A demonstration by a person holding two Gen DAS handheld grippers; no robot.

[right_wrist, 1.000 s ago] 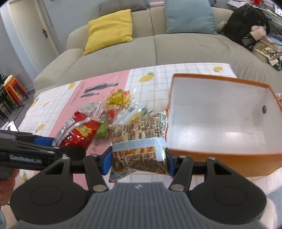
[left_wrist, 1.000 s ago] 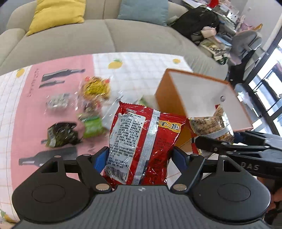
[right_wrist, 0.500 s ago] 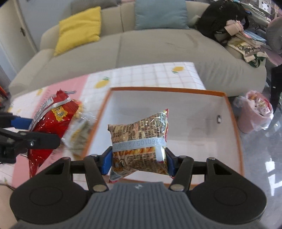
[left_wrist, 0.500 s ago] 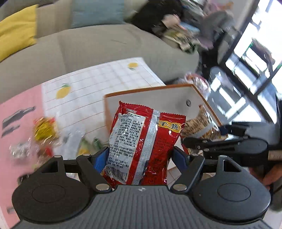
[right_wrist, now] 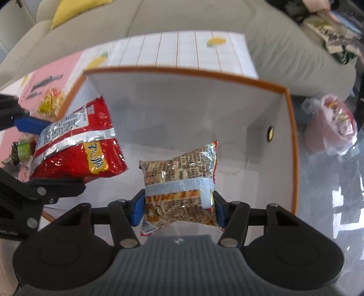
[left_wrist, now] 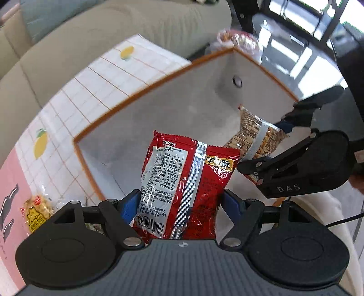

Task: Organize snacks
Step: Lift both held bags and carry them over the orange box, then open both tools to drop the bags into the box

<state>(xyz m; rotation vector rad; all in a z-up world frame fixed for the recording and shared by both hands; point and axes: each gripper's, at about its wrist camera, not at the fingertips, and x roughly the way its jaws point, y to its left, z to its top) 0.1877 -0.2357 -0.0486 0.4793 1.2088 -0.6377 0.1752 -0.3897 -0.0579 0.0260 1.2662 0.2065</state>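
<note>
My left gripper (left_wrist: pixel 179 205) is shut on a red snack bag (left_wrist: pixel 182 182) and holds it over the open white box with an orange rim (left_wrist: pixel 141 95). My right gripper (right_wrist: pixel 178 208) is shut on a brown patterned snack bag (right_wrist: pixel 179 177), also held above the inside of the box (right_wrist: pixel 293 136). The red bag (right_wrist: pixel 75 148) shows at the left of the right wrist view. The brown bag (left_wrist: pixel 257 136) and the right gripper (left_wrist: pixel 261 159) show at the right of the left wrist view.
Several loose snacks remain on the pink and white tablecloth left of the box: a yellow packet (left_wrist: pixel 36 211), also in the right wrist view (right_wrist: pixel 49 102), and a green one (right_wrist: pixel 21 151). A beige sofa (right_wrist: pixel 204 18) stands behind. A pink bin with a bag (right_wrist: pixel 329 127) stands right of the box.
Both grippers moved right with their bags, from beside the box to over its open inside. The loose snacks slid out to the left edge of both views.
</note>
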